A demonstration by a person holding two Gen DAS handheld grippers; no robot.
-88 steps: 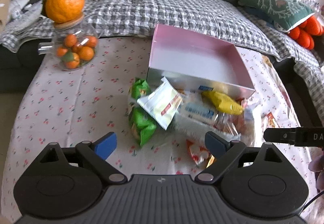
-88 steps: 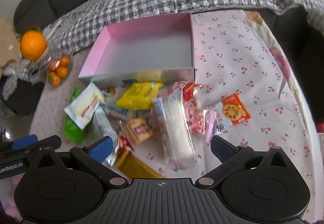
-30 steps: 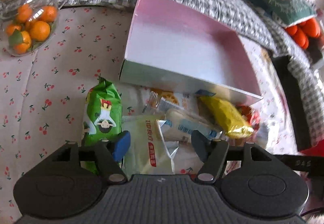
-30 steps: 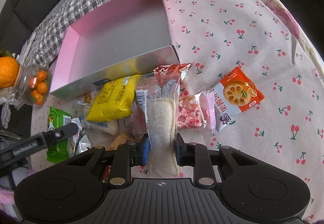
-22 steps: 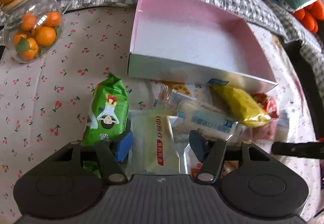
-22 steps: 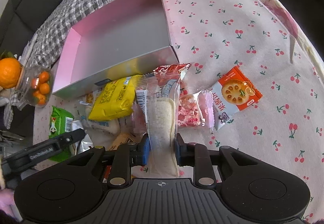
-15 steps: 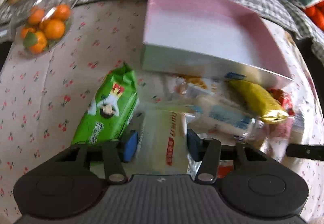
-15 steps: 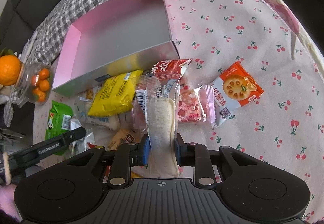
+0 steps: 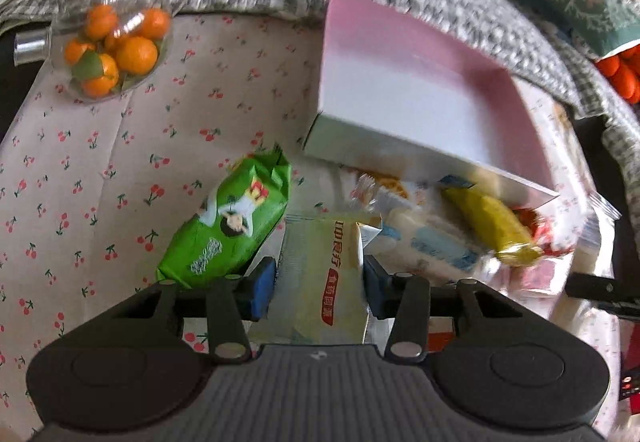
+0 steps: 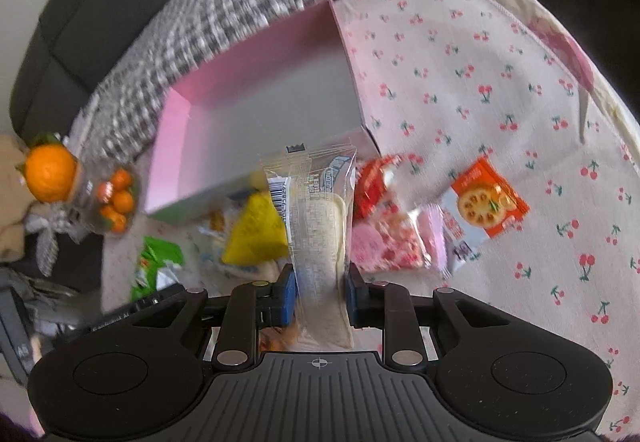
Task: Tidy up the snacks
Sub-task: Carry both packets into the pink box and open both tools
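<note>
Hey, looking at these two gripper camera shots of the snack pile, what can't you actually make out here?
- Left wrist view: the print on the pale yellow packet between the left gripper fingers is blurred, and its lower end is hidden by the gripper body.
- Left wrist view: snacks beside the pink box smear together from motion blur.
- Right wrist view: the lower end of the clear-wrapped bread in the right gripper is cut off; the green packet is partly hidden.

- A pale yellow snack packet (image 9: 326, 278) is clamped lengthwise between blue pads.
- A clear-wrapped white bread bar (image 10: 320, 242) is likewise clamped.
- An open pink cardboard box (image 9: 404, 98) lies beyond.
</note>
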